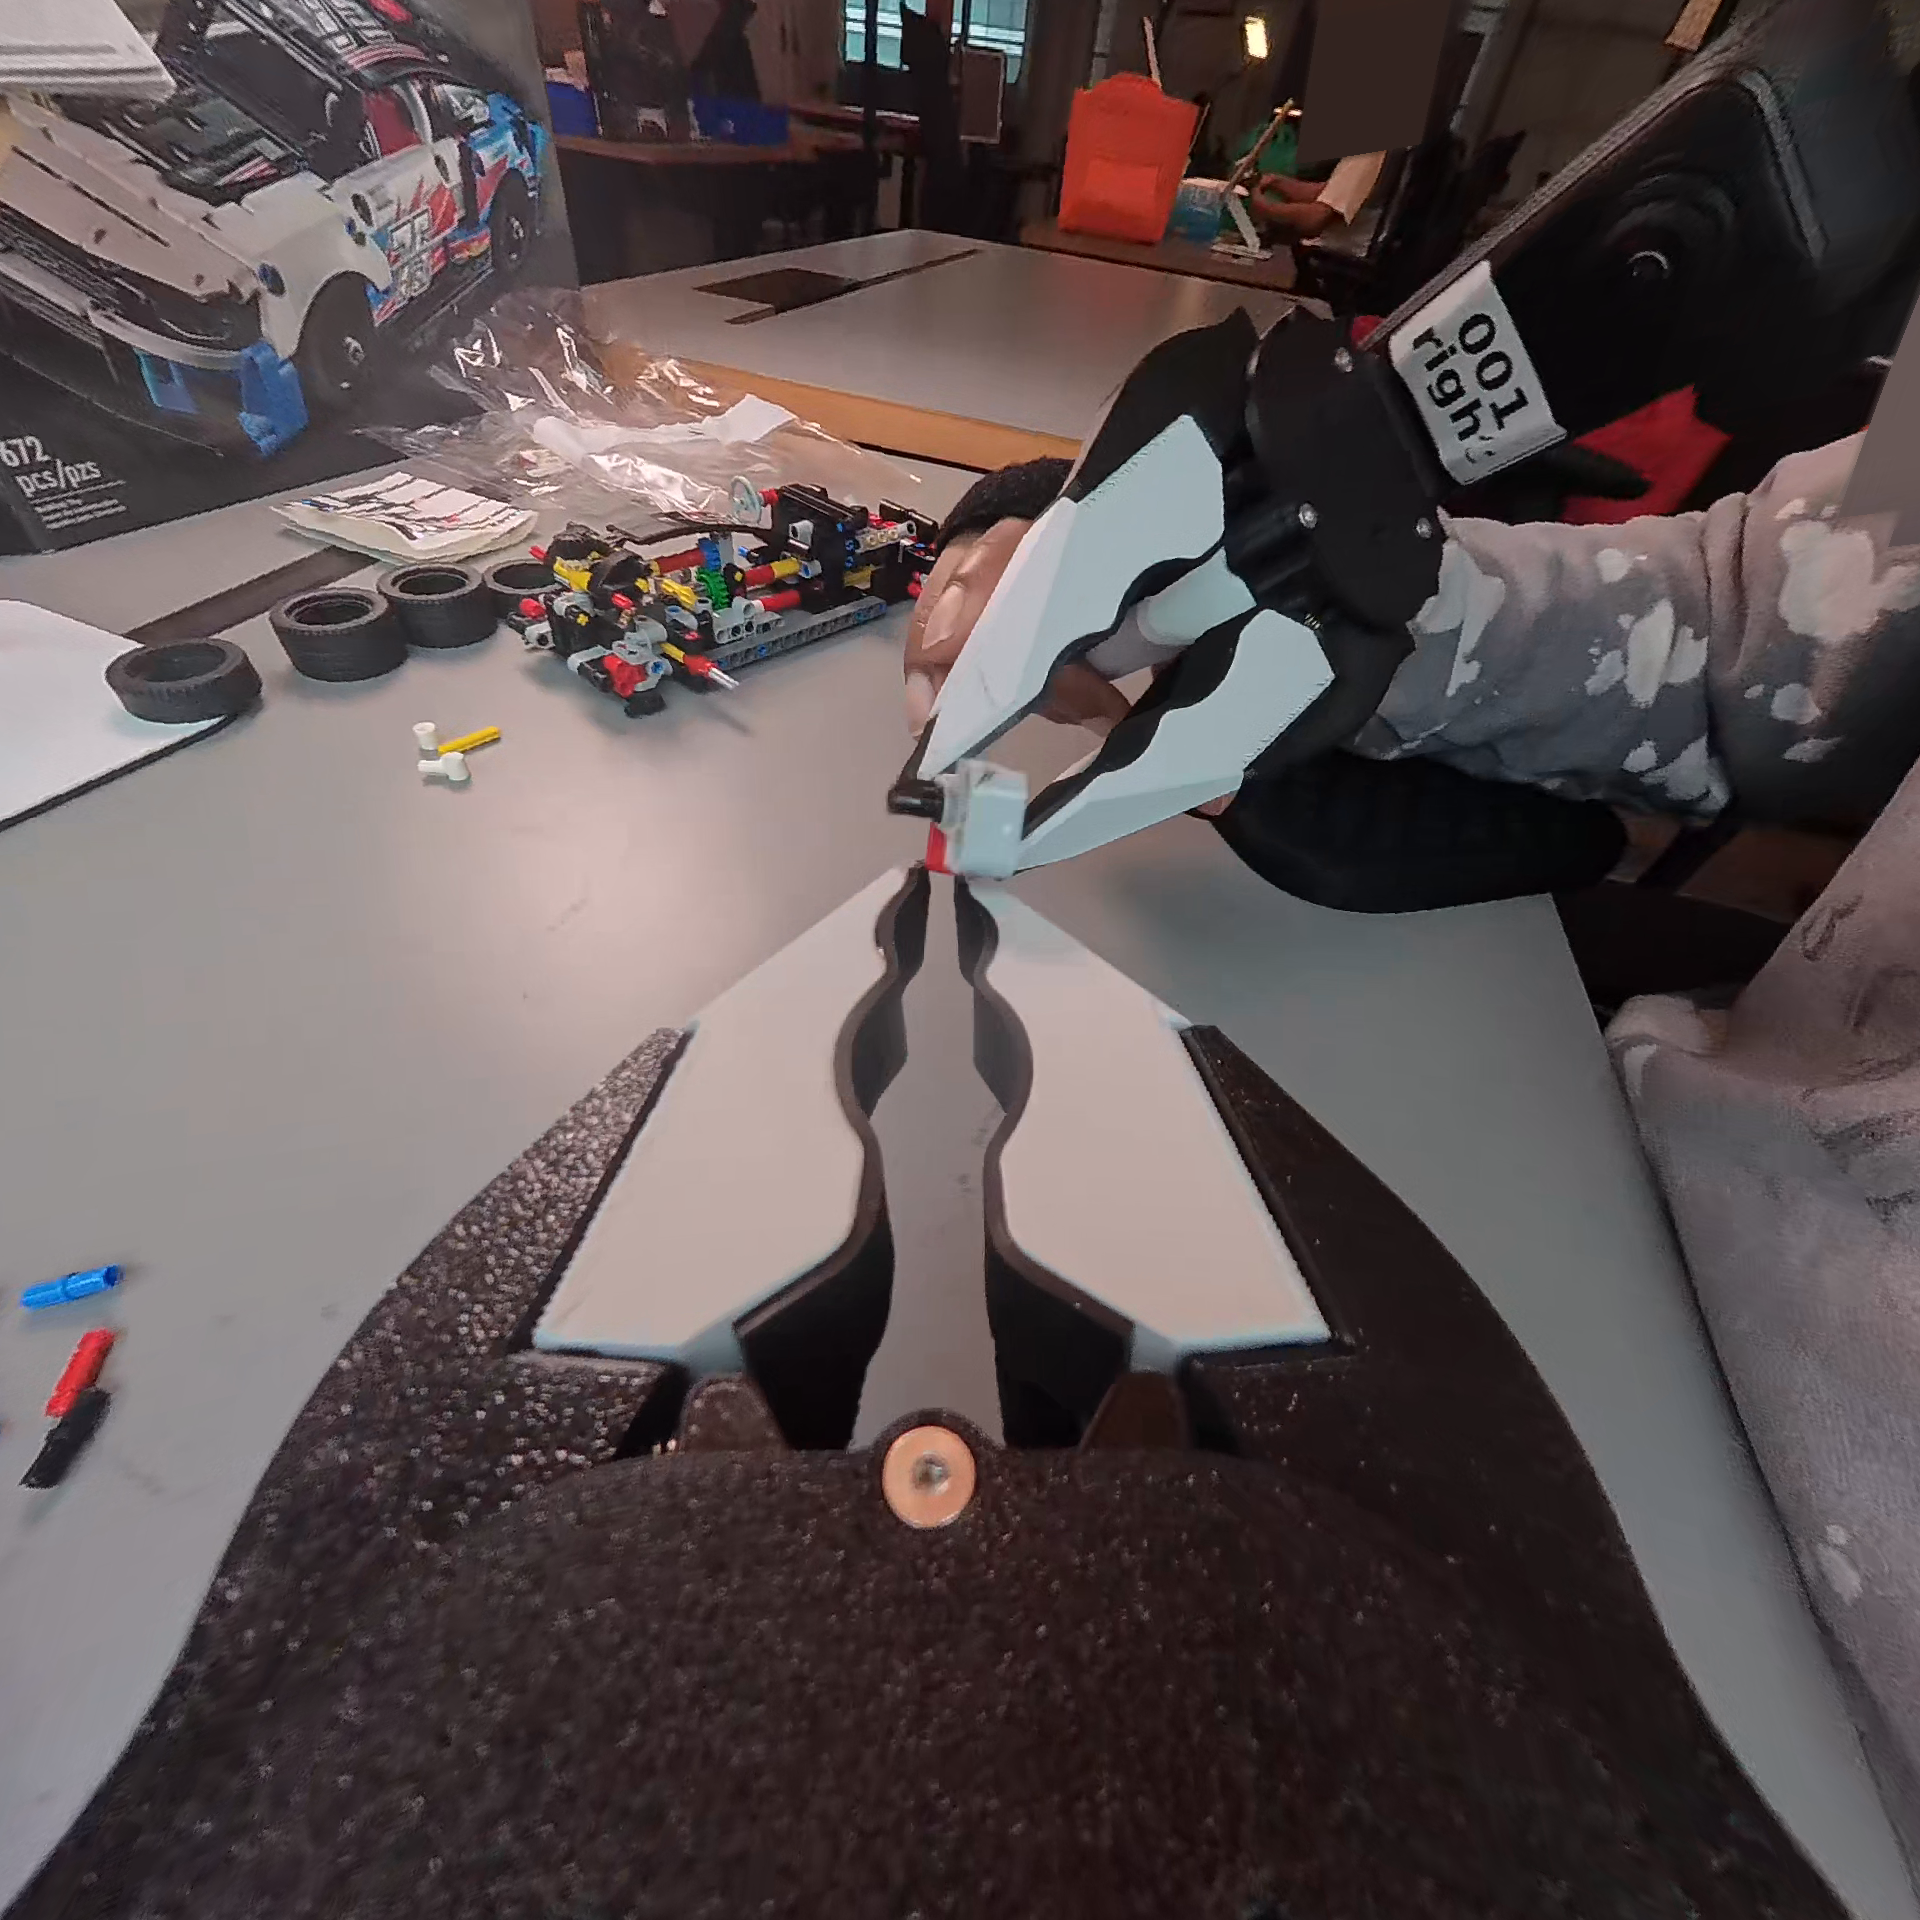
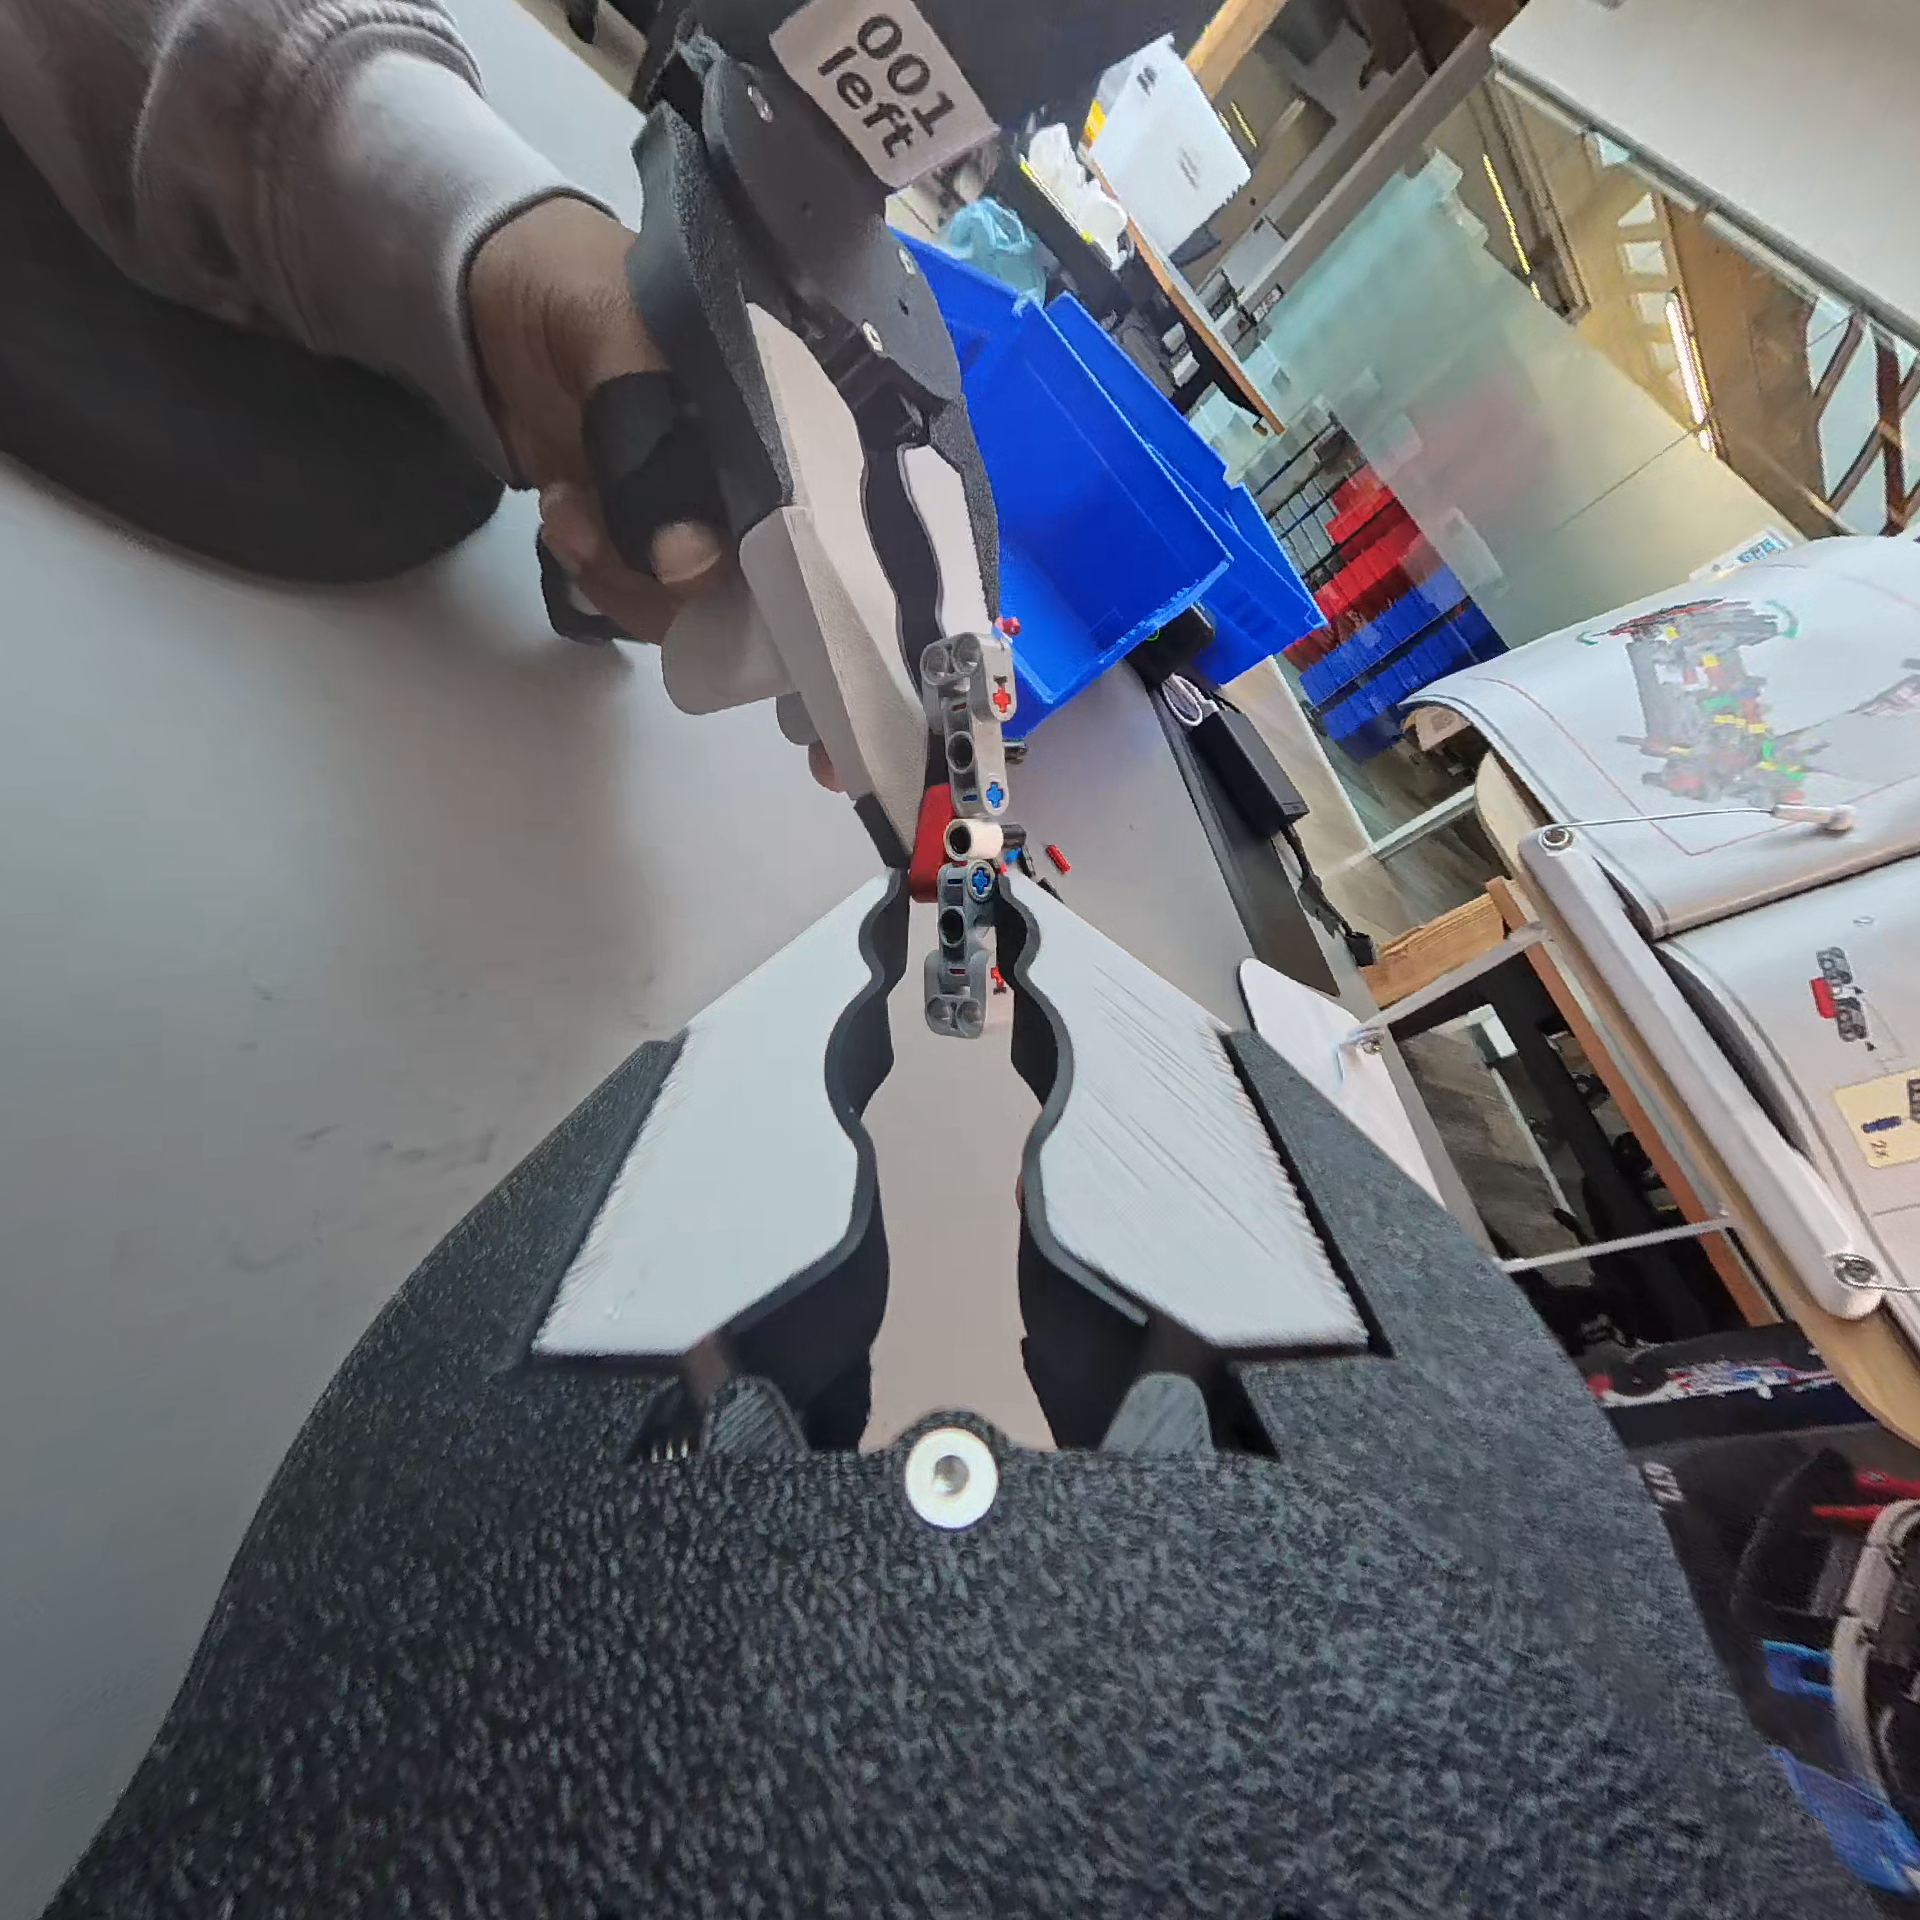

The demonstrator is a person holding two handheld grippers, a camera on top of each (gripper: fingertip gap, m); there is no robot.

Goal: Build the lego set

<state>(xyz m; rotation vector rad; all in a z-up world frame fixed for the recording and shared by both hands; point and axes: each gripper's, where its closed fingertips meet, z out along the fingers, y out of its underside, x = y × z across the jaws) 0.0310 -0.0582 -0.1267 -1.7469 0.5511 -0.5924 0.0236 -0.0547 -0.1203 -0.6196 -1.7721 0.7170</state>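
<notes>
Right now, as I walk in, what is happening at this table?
A person is building a Lego set with two tools. The right hand-held gripper is shut on a small grey beam assembly, and the left hand-held gripper is shut on a red piece at its side; the two meet above the grey table. The half-built chassis, four loose tyres and a few pins lie on the table, untouched.

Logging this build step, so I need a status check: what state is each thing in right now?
left gripper: shut on the red piece
right gripper: shut on the grey piece
red piece: held, touching the grey piece
grey piece: held above the table
car frame: partly built, lying on the table
tyres: loose, unmounted
plastic bag: opened, crumpled
</notes>
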